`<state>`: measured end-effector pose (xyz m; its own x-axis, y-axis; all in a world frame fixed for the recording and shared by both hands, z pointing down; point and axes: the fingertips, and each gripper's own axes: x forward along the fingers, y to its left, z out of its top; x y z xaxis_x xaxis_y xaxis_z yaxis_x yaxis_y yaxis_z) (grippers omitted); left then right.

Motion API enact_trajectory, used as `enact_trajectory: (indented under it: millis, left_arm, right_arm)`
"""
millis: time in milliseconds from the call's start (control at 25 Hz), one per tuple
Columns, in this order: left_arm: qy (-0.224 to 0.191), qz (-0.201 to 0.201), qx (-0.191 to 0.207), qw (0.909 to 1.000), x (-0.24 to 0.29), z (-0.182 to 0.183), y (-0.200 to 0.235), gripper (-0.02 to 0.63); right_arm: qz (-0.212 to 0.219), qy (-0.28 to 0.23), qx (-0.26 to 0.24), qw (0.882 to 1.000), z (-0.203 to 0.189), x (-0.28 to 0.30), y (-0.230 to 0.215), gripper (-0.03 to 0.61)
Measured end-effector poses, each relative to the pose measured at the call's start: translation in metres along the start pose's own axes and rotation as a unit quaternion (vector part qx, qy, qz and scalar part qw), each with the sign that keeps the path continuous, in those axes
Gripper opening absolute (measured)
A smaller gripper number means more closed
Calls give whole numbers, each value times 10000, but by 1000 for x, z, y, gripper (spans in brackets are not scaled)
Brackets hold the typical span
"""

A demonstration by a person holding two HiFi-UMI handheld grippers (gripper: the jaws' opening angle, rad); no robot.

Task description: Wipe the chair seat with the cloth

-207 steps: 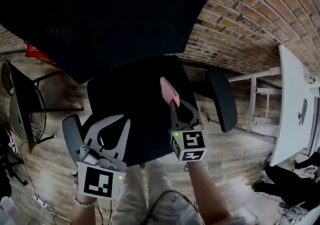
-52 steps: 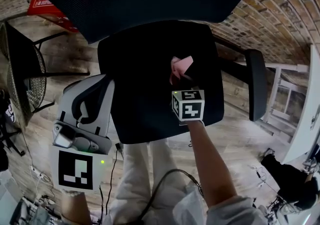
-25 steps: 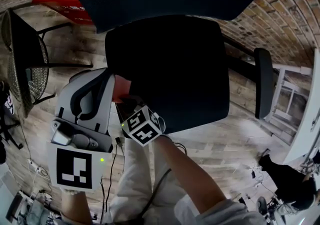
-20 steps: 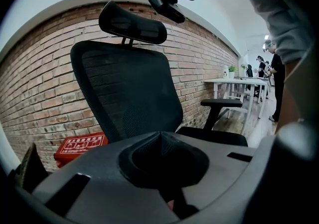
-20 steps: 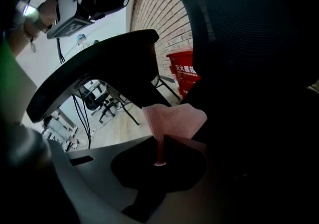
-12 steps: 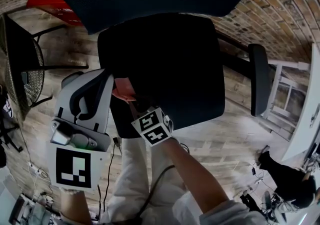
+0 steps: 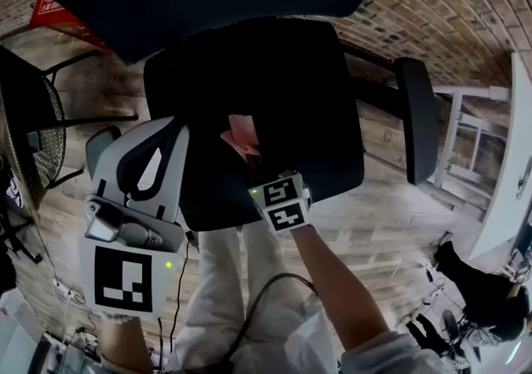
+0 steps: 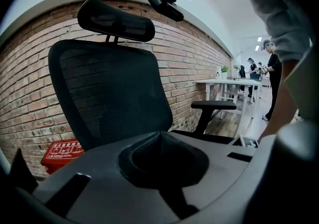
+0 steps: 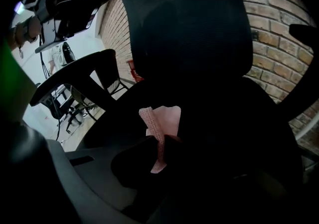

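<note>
- on the chair seat (image 7: 291, 73), just toward seven o'clock of its middle, is the pink cloth (image 7: 242, 133), bunched over the dark upholstery; actual contact cannot be made out.
- the right gripper (image 7: 252, 155) reaches in from six o'clock, low and tipped forward, likely to press the cloth down for a stroke.
- its fingers are clamped on the cloth: a folded strip is pinched between them, and a flap stands free beyond the tips.
- the left gripper (image 7: 176, 133) hangs at nine o'clock by the seat's side edge, seemingly parked clear of the wiping path.
- its fingers are together with nothing between them, pointing toward the backrest (image 8: 109, 93).
</note>
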<state>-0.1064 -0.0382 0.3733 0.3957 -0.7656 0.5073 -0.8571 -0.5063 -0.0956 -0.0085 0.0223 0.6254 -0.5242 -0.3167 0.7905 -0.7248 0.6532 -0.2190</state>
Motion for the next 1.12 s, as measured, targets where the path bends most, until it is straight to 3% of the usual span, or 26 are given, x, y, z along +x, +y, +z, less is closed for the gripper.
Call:
enact_trajectory:
  millis: [440,800,920,1120]
  left_arm:
    - [-75,-352,270,9990,19,19,-38,18]
    - [-76,-473,396,9981,26,28,-58,18]
    - [-98,-500,454,9977,26,32,-63,18]
    - [-97,-436,392,9982,24,34,-64,18]
  right_arm:
    - [-1236,-286,716,9893,-18,-54,-116,55]
    - [-2328,-440,1538,9593,-54,-108,-198,55]
    - [-2508,-421,1734,9515,-69,-124,-210,55]
    - [-2468,-392,1944,9486,-83,-130,-209,55]
